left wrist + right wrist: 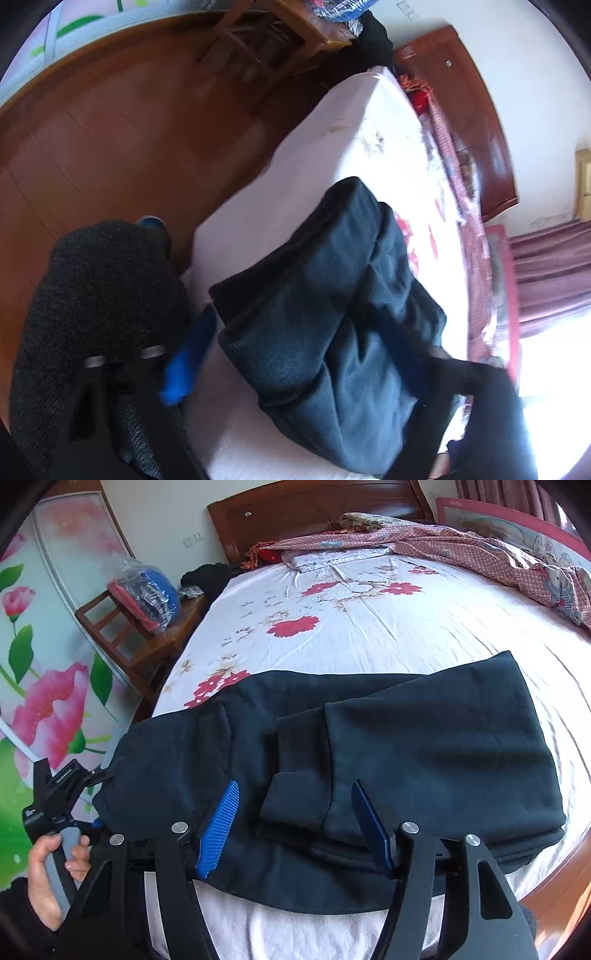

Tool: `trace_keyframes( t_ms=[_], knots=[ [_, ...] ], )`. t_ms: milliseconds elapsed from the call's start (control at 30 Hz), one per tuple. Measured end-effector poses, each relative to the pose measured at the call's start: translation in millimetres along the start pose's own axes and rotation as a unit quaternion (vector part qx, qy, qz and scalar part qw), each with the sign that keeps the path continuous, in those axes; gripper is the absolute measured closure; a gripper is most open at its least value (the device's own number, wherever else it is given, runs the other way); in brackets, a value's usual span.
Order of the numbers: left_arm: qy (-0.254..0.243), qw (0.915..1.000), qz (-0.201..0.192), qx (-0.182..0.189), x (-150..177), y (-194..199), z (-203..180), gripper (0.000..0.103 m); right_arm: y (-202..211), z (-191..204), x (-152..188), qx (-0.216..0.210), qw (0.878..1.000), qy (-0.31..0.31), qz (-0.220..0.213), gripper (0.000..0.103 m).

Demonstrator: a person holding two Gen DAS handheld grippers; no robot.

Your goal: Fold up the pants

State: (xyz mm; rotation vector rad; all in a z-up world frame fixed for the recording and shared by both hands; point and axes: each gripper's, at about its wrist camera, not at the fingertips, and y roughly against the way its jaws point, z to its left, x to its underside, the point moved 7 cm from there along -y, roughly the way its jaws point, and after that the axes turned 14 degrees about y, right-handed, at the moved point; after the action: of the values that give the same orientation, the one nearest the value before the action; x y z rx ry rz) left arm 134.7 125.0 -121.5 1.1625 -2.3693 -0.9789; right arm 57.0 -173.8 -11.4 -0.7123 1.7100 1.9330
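Dark navy pants [406, 746] lie folded in layers on the floral bed sheet [351, 602], near the front edge of the bed. My right gripper [295, 823] is open, its blue pads [218, 830] spread just above the near edge of the pants, with a folded cuff between them. My left gripper [291, 369] hovers over the pants [325, 302] near the bed's corner. One blue pad [184, 362] shows at the left; the other finger is a dark bar across the cloth. The jaws stand apart. The left tool also shows in the right wrist view [55, 794], held by a hand.
A wooden chair [140, 635] with a plastic bag of clothes stands left of the bed. A patterned quilt [461, 550] lies along the headboard [314, 509]. The wooden floor [110, 129] lies beyond the bed corner. A dark fuzzy sleeve [99, 295] fills the lower left of the left wrist view.
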Motion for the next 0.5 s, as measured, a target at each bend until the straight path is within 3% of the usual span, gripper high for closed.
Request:
trace_keyframes(
  t_ms=[67, 167, 367, 500],
  knots=[
    [0.012, 0.9998, 0.011, 0.012, -1.0, -2.7, 6.6, 0.054, -2.7, -1.9, 3.0, 0.003, 1.000, -0.005, 0.008, 0.040],
    [0.015, 0.9994, 0.016, 0.027, -3.5, 1.0, 5.9, 0.064, -7.2, -5.4, 8.3, 0.002, 1.000, -0.013, 0.018, 0.040],
    [-0.017, 0.9974, 0.003, 0.070, -1.2, 32.2, -28.5, 0.069, -6.7, -15.8, 23.3, 0.000, 0.999, -0.035, 0.023, 0.040],
    [-0.074, 0.9920, -0.003, 0.102, 14.2, 50.5, -77.0, 0.070, 1.7, -38.7, 39.2, 0.001, 0.996, -0.082, 0.018, 0.040]
  ],
)
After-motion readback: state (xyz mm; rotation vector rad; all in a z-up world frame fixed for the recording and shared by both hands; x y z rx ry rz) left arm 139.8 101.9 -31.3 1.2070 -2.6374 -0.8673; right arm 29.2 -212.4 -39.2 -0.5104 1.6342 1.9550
